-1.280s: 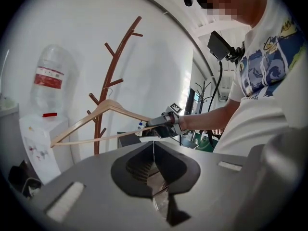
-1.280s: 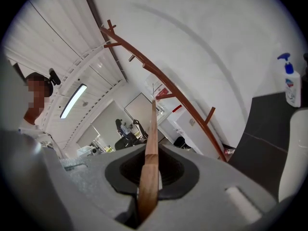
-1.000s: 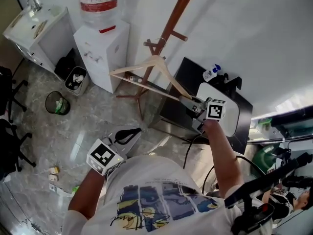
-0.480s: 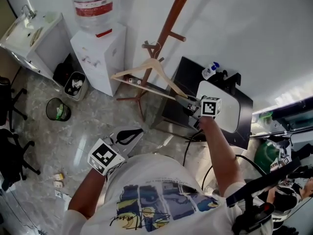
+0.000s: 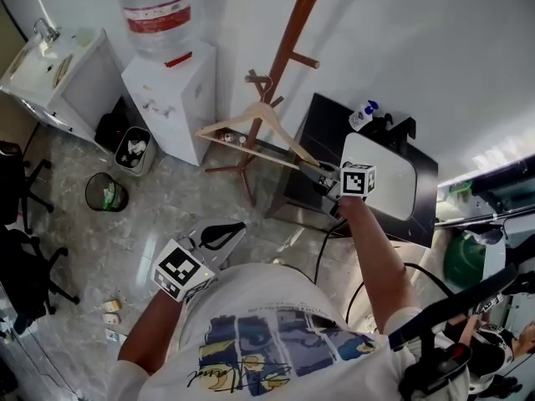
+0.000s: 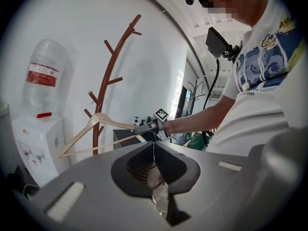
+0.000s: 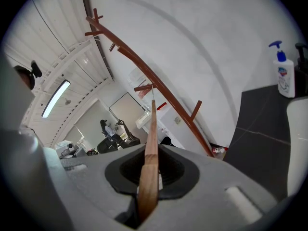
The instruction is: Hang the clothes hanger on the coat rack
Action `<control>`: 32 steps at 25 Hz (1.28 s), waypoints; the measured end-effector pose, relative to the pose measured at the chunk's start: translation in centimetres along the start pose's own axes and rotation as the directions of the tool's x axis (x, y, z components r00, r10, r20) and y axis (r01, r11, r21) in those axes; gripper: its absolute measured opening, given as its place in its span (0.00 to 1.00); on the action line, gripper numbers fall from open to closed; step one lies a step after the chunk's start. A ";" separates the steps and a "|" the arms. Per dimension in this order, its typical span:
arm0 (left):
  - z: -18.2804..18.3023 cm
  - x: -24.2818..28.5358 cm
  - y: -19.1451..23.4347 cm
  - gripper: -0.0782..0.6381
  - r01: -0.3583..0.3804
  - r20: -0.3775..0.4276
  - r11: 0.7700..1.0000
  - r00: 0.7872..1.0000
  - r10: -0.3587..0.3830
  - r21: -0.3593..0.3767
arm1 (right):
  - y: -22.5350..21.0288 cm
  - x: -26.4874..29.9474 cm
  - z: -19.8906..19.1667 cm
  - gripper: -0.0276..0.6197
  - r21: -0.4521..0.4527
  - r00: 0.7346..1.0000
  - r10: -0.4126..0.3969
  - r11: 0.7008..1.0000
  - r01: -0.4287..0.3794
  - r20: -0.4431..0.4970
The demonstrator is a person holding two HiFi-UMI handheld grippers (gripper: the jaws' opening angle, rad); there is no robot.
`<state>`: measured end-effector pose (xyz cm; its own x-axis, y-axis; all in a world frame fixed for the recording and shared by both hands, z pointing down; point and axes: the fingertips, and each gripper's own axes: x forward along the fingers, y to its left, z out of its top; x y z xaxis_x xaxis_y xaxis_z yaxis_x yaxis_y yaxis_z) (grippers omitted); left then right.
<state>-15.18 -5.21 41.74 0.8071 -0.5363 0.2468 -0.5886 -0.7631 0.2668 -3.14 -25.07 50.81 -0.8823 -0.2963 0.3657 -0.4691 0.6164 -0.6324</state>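
A pale wooden hanger (image 5: 251,128) hangs level in front of the reddish-brown coat rack (image 5: 288,48), its metal hook (image 5: 267,88) close to a low peg; whether it touches I cannot tell. My right gripper (image 5: 322,178) is shut on the hanger's right end. In the right gripper view the wooden arm (image 7: 150,162) runs out between the jaws toward the rack (image 7: 144,71). My left gripper (image 5: 221,234) stays low near my body, shut and holding nothing. The left gripper view shows its closed jaws (image 6: 154,146), the hanger (image 6: 91,129) and the rack (image 6: 113,66) beyond.
A white water dispenser (image 5: 171,82) with a bottle (image 5: 159,7) stands left of the rack. Behind the right gripper is a black table (image 5: 318,128) with a white board (image 5: 393,182) and a soap bottle (image 5: 364,115). A waste bin (image 5: 104,195) and a sink (image 5: 42,65) are at the left.
My right gripper has sunk a little with the hanger, which stays by the rack's low peg. The left gripper has kept its place.
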 end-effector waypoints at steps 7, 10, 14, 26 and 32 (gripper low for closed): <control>-1.0 -0.7 0.3 0.12 0.018 -0.013 1.000 1.000 -0.018 -0.006 | -1.3 0.6 -0.6 0.11 -0.037 0.999 -0.024 0.999 0.025 0.049; -1.1 -1.1 0.5 0.12 0.017 -0.018 1.000 1.000 -0.018 -0.009 | -1.5 0.9 -0.8 0.11 -0.057 0.997 -0.037 0.998 0.041 0.065; -1.4 -1.6 0.8 0.12 0.020 -0.027 1.000 0.999 -0.020 -0.013 | -2.2 1.2 -1.0 0.11 -0.098 0.994 -0.066 0.992 0.074 0.086; -1.7 -2.2 1.7 0.12 0.029 -0.063 0.999 0.998 -0.030 -0.027 | -5.2 2.5 -1.6 0.13 -0.193 0.978 -0.155 0.965 0.180 0.141; -1.8 -2.3 2.2 0.12 0.029 -0.094 0.999 0.995 -0.031 -0.023 | -6.4 3.1 -1.6 0.16 -0.150 0.968 -0.169 0.969 0.198 0.187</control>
<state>-18.38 -4.98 43.48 0.8169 -0.4762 0.3254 -0.5662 -0.7696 0.2953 -2.80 -28.79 57.07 -0.7815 -0.5277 0.3330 -0.6238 0.6476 -0.4377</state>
